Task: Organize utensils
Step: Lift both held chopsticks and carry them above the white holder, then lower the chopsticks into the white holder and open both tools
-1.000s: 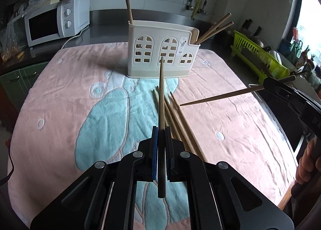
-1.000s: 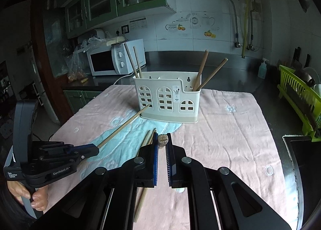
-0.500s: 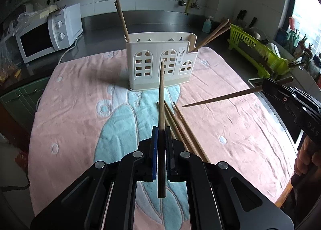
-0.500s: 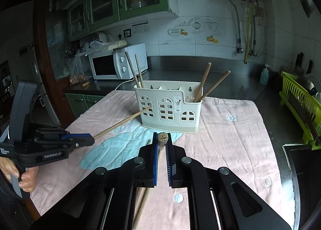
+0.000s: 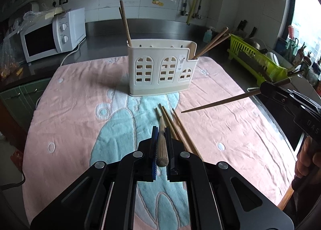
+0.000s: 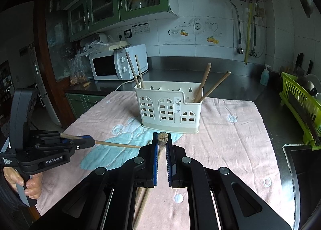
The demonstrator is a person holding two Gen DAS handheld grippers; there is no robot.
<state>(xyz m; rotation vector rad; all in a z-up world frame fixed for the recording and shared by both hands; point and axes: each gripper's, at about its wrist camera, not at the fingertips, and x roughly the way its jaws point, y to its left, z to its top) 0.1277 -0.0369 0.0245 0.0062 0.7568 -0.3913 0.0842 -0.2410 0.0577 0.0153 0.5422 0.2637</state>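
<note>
While both of my grippers are clenched on a chopstick each, neither stick is in the holder (image 5: 160,73) yet. My left gripper (image 5: 161,145) grips its chopstick (image 5: 161,139) near the thick end, the stick pointing forward along the fingers toward the holder; in the right view the same gripper (image 6: 88,143) carries its stick nearly level above the towel. My right gripper (image 6: 161,145) is closed on the other chopstick (image 6: 162,139), seen end-on with its butt towards the camera; from the left view that stick (image 5: 220,103) juts sideways over the towel (image 5: 70,113), its tip in the air, well short of the holder.

The holder stands upright at the far middle of the towel. Two chopsticks (image 5: 125,25) lean out of its left compartment and two more (image 5: 212,43) out of the low right one, so four look stowed. Whether anything sits in the middle compartments I cannot tell.

About four loose sticks (image 5: 174,127) lie on the towel just beyond my left fingers, side by side and touching. By my reckoning the job is less than half done: the two in hand need dropping in, then the loose ones.

Beyond the towel are a microwave (image 6: 118,63) on the counter and a green rack (image 5: 258,61) to the right.
</note>
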